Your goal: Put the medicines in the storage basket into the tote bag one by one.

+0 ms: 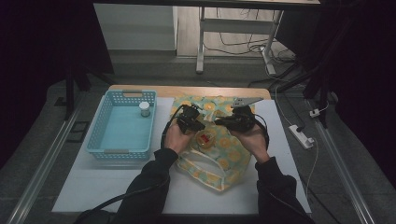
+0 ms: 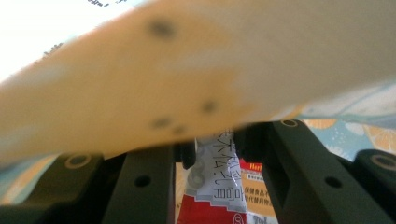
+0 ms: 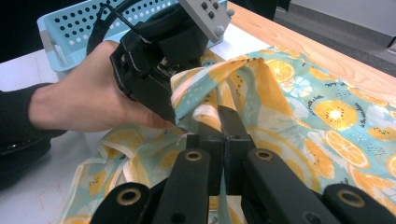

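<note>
A cloth bag [image 1: 224, 163] printed with orange slices lies in the middle of the table. My right gripper [image 3: 223, 123] is shut on a fold of the bag [image 3: 327, 112] at its opening and lifts that edge; in the high view it [image 1: 225, 122] sits over the bag's top. My left gripper [image 2: 215, 149] is shut on a red and white snack packet [image 2: 215, 186], with blurred cloth close above it. From above, the left gripper [image 1: 198, 127] points into the bag's mouth, where the red packet [image 1: 205, 138] shows. In the right gripper view the left gripper's body [image 3: 159, 60] sits against the raised cloth.
A light blue basket [image 1: 105, 140] stands left of the bag with a small white jar [image 1: 144, 108] in its far right corner. A white mat [image 1: 116, 186] covers the wooden table [image 1: 187, 91]. A power strip [image 1: 301, 136] lies off the right side.
</note>
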Tool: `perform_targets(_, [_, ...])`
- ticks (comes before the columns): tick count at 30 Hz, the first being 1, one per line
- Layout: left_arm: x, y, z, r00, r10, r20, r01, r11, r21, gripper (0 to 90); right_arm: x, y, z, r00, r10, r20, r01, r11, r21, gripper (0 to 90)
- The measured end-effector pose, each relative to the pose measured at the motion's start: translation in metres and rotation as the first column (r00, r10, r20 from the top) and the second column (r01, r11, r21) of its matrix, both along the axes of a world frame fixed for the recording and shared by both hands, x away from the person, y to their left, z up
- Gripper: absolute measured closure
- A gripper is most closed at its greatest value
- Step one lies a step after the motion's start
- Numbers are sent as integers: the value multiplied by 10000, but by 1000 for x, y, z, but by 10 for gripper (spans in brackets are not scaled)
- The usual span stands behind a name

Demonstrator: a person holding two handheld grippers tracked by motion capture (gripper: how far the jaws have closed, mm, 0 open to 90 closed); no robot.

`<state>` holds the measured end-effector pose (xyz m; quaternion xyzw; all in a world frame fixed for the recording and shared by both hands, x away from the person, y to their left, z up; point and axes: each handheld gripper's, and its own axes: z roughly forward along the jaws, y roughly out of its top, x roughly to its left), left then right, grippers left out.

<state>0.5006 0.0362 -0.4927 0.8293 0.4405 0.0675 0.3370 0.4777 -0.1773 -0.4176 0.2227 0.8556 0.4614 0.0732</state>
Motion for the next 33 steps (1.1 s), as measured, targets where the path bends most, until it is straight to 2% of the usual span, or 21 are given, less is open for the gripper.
perform_targets(4, [2,-4,-2,9999,-146,-59,145,9999,-44,718,0,0,-1,10000,-16,-16,16,10000,-4,900])
perform_targets(7, [1,-3,-1,9994,-256,219,259,9996,-118,708,0,0,-1,10000,-21,-14,21,10000,-1,900])
perform_targets(9, [0,-2,1,9993,-322,191,324,9994,-123,640,0,-1,-1,10000,-42,-11,42,10000,0,900])
perform_targets(13, [-4,1,6,9986,-427,311,422,9989,180,562,0,-1,0,10000,-37,2,37,10000,3,900])
perform_targets(16, [-9,4,10,9981,-534,321,530,9985,143,497,0,-1,0,10000,-23,5,23,10000,25,900])
perform_targets(21, [-17,10,18,9962,-765,410,749,9964,389,390,0,-1,0,10000,-37,-15,37,10000,15,900])
perform_targets(27, [-26,24,28,9953,-890,385,891,9960,-10,277,0,-1,-1,10000,-30,-18,30,10000,-15,900])
perform_targets(31, [-32,37,35,9961,-824,315,838,9954,-458,232,0,-1,0,10000,-47,-25,47,10000,-2,900])
perform_targets(33, [-36,43,38,9961,-835,300,850,9949,-538,213,0,-2,0,10000,-55,-19,55,10000,5,900])
